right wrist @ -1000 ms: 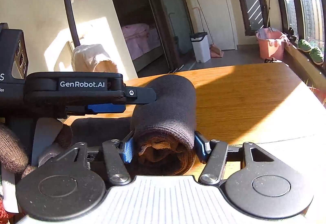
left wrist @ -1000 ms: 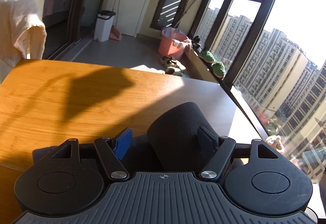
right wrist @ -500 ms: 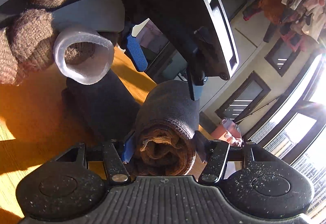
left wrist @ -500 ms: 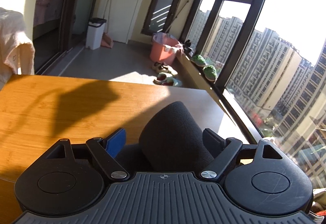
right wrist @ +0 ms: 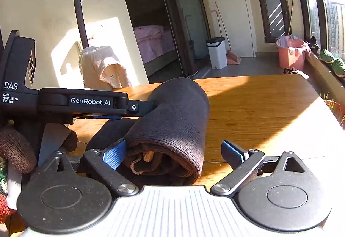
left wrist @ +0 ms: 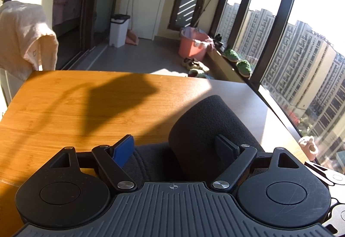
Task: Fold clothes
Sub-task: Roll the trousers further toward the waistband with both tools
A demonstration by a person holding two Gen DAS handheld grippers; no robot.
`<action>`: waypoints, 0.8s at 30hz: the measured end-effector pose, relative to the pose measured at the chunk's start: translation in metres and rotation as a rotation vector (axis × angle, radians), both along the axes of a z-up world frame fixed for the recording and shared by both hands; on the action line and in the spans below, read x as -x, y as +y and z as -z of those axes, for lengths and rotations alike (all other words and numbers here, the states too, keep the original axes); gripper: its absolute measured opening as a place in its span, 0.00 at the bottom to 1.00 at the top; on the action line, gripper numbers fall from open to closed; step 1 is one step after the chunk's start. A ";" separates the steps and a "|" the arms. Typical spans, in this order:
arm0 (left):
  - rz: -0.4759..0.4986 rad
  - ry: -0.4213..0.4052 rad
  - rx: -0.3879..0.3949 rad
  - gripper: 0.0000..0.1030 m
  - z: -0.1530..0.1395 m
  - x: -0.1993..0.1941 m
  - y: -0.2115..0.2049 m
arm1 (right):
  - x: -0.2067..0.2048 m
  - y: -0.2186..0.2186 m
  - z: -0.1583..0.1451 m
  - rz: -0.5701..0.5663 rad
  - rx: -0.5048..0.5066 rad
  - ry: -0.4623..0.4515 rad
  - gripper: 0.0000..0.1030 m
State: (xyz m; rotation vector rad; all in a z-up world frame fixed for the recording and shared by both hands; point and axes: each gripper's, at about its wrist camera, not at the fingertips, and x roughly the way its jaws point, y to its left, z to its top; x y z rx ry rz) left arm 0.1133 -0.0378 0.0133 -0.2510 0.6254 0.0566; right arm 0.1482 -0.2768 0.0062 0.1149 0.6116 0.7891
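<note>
Table (right wrist: 269,107): wooden, partly sunlit, the garment is borne on it.
Rolled dark garment (right wrist: 172,127): laid on the table, flanked by both tools.
Right gripper (right wrist: 174,154): jaws spread wide; only the left pad is touched by the roll.
Left gripper (left wrist: 174,146): jaws parted, nothing clamped; the roll is lodged against its right pad.

High-rise flat: bed (right wrist: 154,39), laundry tub (left wrist: 194,44), shoes (left wrist: 195,64).
</note>
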 end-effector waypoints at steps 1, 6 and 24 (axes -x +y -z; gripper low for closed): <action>-0.004 -0.003 0.002 0.85 -0.001 0.001 0.001 | -0.002 -0.004 0.002 -0.001 -0.036 0.030 0.83; -0.048 -0.042 0.066 0.82 -0.010 0.008 0.020 | 0.021 -0.006 -0.013 0.049 0.090 -0.153 0.41; -0.038 -0.021 0.084 0.83 -0.012 0.002 0.031 | 0.095 0.074 -0.004 -0.219 0.507 -0.633 0.48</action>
